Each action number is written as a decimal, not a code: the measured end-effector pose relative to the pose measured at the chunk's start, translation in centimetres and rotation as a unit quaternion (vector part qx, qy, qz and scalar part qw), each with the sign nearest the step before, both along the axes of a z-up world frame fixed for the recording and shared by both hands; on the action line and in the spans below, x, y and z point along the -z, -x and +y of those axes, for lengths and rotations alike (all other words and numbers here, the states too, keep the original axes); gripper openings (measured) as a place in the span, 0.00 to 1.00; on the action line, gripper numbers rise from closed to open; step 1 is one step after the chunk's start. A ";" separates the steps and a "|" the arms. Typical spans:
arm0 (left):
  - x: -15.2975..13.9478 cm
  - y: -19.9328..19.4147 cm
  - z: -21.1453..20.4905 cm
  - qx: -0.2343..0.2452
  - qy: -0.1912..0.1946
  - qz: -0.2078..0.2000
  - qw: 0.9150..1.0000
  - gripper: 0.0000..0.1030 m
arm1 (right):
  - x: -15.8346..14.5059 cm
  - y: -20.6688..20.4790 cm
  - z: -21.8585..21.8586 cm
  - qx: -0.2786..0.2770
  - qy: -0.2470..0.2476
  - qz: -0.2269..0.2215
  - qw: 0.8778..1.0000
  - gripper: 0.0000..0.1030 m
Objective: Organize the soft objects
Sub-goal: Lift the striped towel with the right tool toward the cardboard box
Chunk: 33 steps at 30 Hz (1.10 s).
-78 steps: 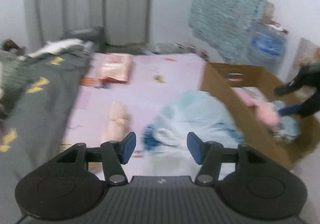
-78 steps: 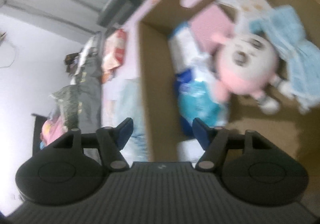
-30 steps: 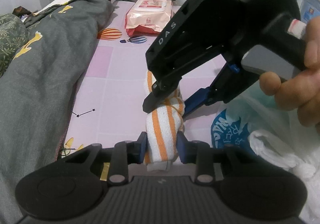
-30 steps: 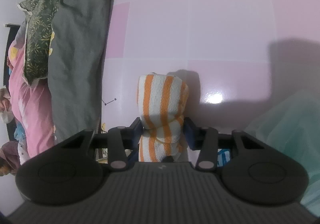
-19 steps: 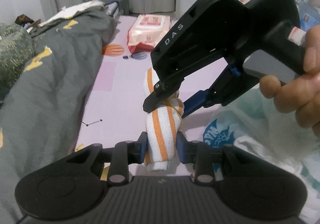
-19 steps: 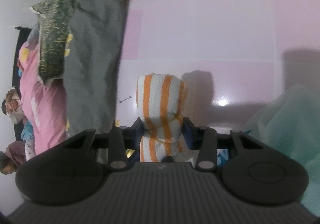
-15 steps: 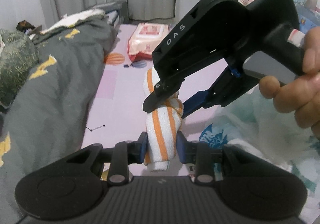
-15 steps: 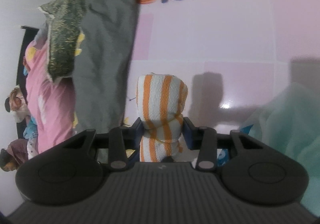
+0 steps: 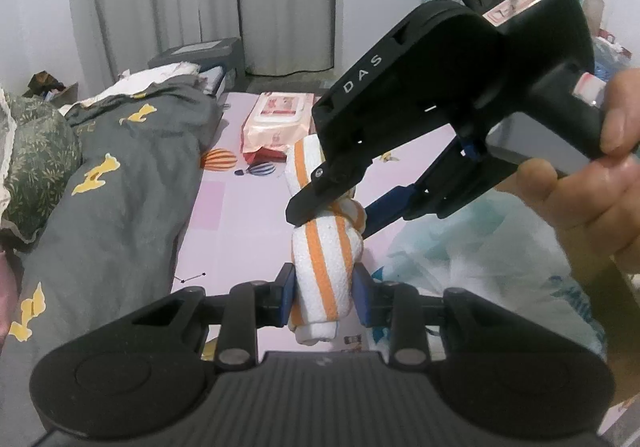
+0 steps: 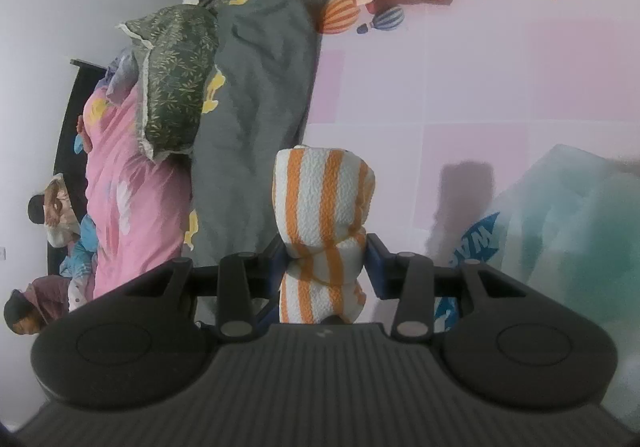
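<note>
A rolled white towel with orange stripes (image 9: 326, 259) hangs in the air above the pink mat, held at two places. My left gripper (image 9: 323, 293) is shut on its near end. My right gripper (image 9: 338, 207), held by a hand (image 9: 592, 183), comes in from the upper right and pinches the roll's waist. In the right wrist view the same towel (image 10: 324, 207) stands between the blue pads of the right gripper (image 10: 326, 259), squeezed in where they press. Its far end bulges free beyond the fingers.
A grey quilt with yellow shapes (image 9: 108, 199) lies along the left. A pink wet-wipes pack (image 9: 278, 119) rests further back on the pink mat (image 9: 240, 231). A pale blue plastic bag (image 9: 472, 259) bulges at the right. A green leaf-print pillow (image 10: 176, 75) sits on the quilt.
Both grippers have lifted with the towel still between them; the mat and quilt have dropped lower and more of the room's curtains shows. The grips look the same.
</note>
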<state>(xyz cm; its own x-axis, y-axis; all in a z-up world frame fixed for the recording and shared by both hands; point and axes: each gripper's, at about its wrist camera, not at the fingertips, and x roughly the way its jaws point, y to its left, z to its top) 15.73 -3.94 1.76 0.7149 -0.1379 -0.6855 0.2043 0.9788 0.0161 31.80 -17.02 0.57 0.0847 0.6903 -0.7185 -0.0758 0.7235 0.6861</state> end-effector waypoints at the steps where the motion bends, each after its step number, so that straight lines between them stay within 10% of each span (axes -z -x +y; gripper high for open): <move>1: -0.1 0.2 -0.1 0.002 0.002 -0.001 1.000 0.30 | -0.2 0.2 -0.1 0.001 0.000 -0.003 1.000 0.39; 18: -3.7 3.2 -3.1 0.081 0.043 -0.039 0.995 0.30 | -5.0 4.7 -6.0 0.041 -0.006 -0.048 0.998 0.39; 29: -4.9 5.5 -12.2 0.223 0.100 -0.027 0.969 0.34 | -7.8 12.1 -20.0 0.139 0.010 -0.086 0.986 0.38; 33: -4.2 6.2 -14.6 0.254 0.108 -0.017 0.961 0.50 | -7.1 15.4 -25.4 0.184 0.022 -0.085 0.979 0.38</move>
<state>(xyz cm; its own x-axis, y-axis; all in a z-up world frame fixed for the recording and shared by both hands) 9.50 -18.56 5.98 0.5386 -0.6113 -0.5798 0.6595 0.7342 -0.1615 16.35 -42.45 7.70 0.4429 0.5588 -0.7011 0.0847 0.7524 0.6532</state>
